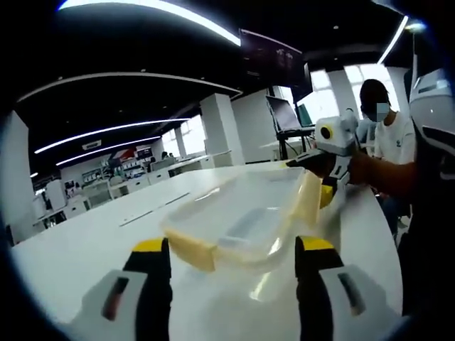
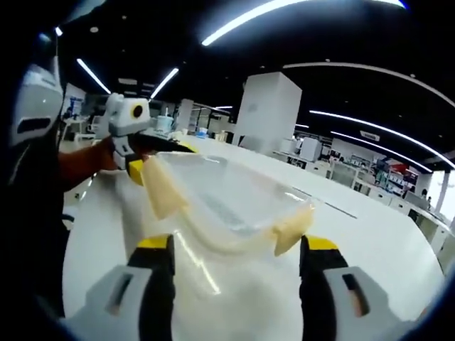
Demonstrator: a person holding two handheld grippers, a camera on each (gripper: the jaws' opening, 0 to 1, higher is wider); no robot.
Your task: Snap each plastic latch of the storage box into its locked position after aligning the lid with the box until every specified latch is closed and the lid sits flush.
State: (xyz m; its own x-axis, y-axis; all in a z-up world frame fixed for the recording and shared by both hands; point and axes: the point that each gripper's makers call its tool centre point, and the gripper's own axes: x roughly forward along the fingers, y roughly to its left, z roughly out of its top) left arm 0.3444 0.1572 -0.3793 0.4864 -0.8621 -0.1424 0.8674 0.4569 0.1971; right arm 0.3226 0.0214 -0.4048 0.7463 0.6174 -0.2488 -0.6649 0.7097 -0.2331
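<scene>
A clear plastic storage box with pale yellow latches lies on the white table. In the left gripper view, one latch sticks out at the box's near end and another at its far end. My left gripper is open, its yellow-tipped jaws on either side of the near end. My right gripper, held by a hand, is at the far end. In the right gripper view, the box lies just ahead of my open right gripper, with latches flared outward. The left gripper is at the opposite end.
A person in a white shirt sits behind the table's far side. A monitor on a stand is beyond the table. White pillars and desks fill the room behind. Bare tabletop stretches around the box.
</scene>
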